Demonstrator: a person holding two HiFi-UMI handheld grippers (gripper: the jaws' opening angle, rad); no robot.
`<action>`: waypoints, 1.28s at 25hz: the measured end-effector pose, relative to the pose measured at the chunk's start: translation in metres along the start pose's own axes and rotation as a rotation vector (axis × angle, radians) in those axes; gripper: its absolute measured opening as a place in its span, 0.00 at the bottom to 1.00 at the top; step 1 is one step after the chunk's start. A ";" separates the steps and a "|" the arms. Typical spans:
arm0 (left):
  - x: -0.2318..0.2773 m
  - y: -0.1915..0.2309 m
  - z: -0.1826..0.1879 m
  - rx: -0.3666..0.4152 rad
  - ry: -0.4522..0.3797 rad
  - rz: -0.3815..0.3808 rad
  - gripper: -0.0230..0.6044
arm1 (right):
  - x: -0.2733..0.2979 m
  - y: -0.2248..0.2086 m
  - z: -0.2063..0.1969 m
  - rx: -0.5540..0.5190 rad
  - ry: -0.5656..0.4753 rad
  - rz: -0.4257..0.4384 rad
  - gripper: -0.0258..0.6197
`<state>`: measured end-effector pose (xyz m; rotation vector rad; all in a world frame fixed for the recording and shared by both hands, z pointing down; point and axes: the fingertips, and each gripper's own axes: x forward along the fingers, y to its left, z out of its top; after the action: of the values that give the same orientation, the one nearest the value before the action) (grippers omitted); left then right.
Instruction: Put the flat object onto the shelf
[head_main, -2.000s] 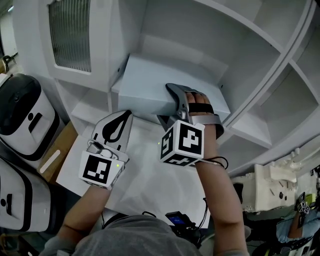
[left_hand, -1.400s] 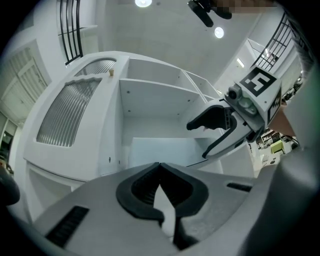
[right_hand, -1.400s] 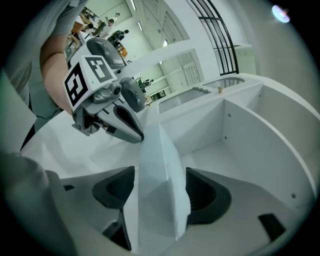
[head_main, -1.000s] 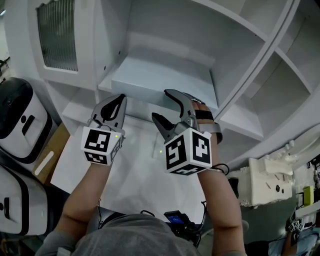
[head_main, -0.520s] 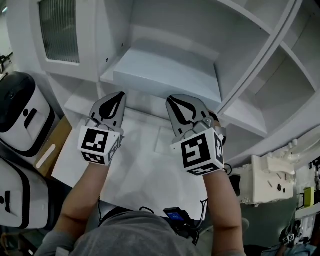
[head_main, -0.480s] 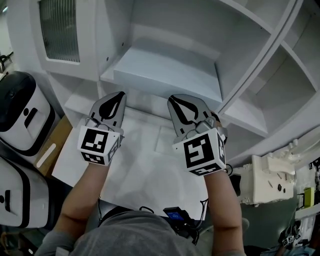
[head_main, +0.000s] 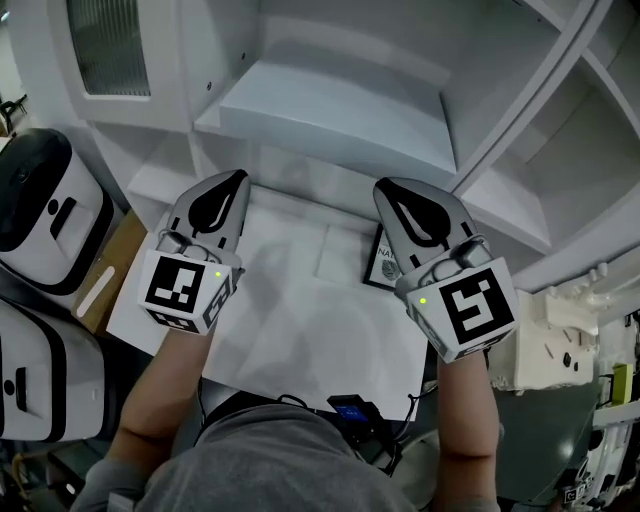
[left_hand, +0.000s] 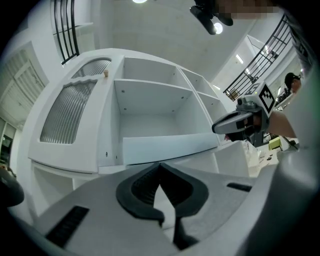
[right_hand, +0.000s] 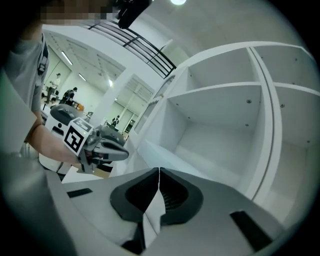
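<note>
The flat object (head_main: 330, 112), a pale grey-white slab, lies on a shelf of the white cabinet (head_main: 505, 215), its front edge facing me. It also shows in the left gripper view as the flat object (left_hand: 170, 144), and in the right gripper view as the flat object (right_hand: 167, 159). My left gripper (head_main: 236, 178) is shut and empty, below and in front of the slab's left end. My right gripper (head_main: 384, 188) is shut and empty too, just short of the slab's right end. Neither touches it. Both pairs of jaws meet at the tips: left gripper (left_hand: 160, 165), right gripper (right_hand: 159, 170).
A white tabletop (head_main: 290, 330) lies under both grippers, with a small dark-framed card (head_main: 381, 264) by the right one. White rounded machines (head_main: 40, 215) and a cardboard piece (head_main: 108, 290) stand at the left. A ribbed glass door (head_main: 105, 50) is upper left, white equipment (head_main: 565, 345) at the right.
The right gripper let go of the slab, drew back toward me, rolled upright and shut. The left gripper also drew back a little. The slab stays on the shelf.
</note>
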<state>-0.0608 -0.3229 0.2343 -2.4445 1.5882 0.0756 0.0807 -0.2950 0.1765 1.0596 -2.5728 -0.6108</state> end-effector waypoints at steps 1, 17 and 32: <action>-0.002 -0.002 -0.001 -0.006 -0.002 -0.002 0.05 | -0.006 -0.001 0.000 0.002 -0.005 -0.001 0.09; -0.031 -0.030 -0.017 -0.045 0.017 -0.039 0.05 | -0.082 -0.006 -0.020 0.248 -0.110 -0.097 0.09; -0.050 -0.042 -0.028 -0.074 0.032 -0.041 0.05 | -0.103 0.009 -0.034 0.339 -0.169 -0.145 0.09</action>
<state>-0.0455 -0.2680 0.2766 -2.5460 1.5746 0.0899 0.1602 -0.2243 0.1992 1.3637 -2.8343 -0.3116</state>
